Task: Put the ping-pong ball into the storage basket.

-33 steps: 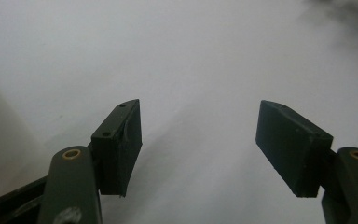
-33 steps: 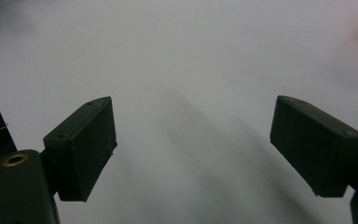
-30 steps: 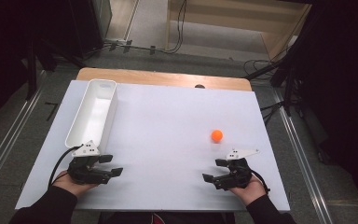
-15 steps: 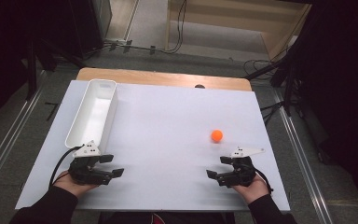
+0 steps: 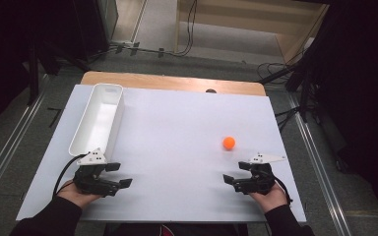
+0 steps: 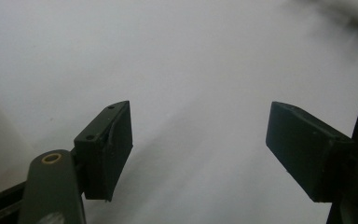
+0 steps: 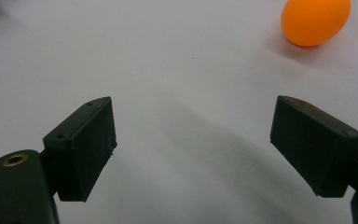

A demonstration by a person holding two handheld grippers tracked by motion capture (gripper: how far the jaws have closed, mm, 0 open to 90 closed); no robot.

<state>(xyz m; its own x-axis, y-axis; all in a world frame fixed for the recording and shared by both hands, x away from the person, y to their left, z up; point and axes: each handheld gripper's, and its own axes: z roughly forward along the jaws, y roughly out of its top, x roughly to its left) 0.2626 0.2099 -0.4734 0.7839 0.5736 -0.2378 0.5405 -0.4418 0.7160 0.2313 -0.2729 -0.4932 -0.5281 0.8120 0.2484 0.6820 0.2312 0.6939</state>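
A small orange ball (image 5: 229,143) rests on the white table top (image 5: 177,147), right of centre. My right gripper (image 5: 235,173) lies near the front edge, a little nearer than the ball, held by a hand and pointing left. It is open with nothing between its jaws. In the right gripper view the ball (image 7: 315,21) sits beyond the right gripper (image 7: 193,149), up and to the right. My left gripper (image 5: 119,175) rests at the front left, pointing right, open and empty. In the left gripper view the left gripper (image 6: 200,149) faces bare white table.
A long white tray (image 5: 96,125), empty, stands along the left side of the table, its near end just behind my left gripper. A wooden edge (image 5: 172,82) runs along the back of the table. Cables lie on the floor beyond.
My right gripper has edged slightly to the right and a little farther up the table. The left gripper, the ball and the tray have stayed put.
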